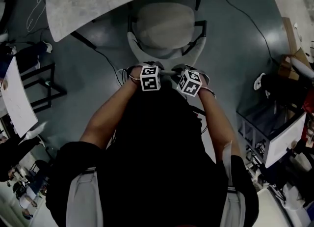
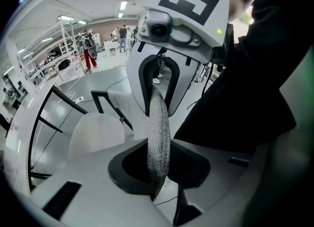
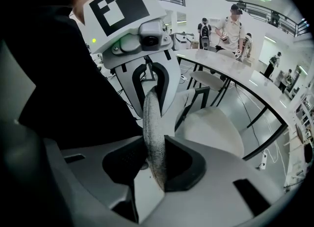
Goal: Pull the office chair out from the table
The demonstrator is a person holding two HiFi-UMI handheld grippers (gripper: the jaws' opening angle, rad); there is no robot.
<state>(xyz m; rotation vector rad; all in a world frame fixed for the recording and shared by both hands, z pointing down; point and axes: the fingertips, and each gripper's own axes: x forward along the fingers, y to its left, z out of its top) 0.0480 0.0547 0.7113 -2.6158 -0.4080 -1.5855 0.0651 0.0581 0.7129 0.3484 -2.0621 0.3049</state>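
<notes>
The office chair has a pale grey seat (image 1: 164,24) and a grey mesh backrest. Its seat sits partly under the white marble table (image 1: 98,0). My left gripper (image 1: 147,70) and right gripper (image 1: 184,70) stand side by side at the top of the backrest, right in front of the person. The left gripper (image 2: 159,172) is shut on the backrest's top edge (image 2: 158,132). My right gripper (image 3: 154,164) pinches the same mesh edge (image 3: 154,127). The seat (image 2: 95,132) (image 3: 213,127) shows beyond the jaws in both gripper views.
Cables (image 1: 245,19) trail over the dark floor. A black frame stand (image 1: 41,86) and a white board (image 1: 17,103) are at the left. Boxes and a cart (image 1: 274,132) crowd the right. People stand beyond the table (image 3: 233,24).
</notes>
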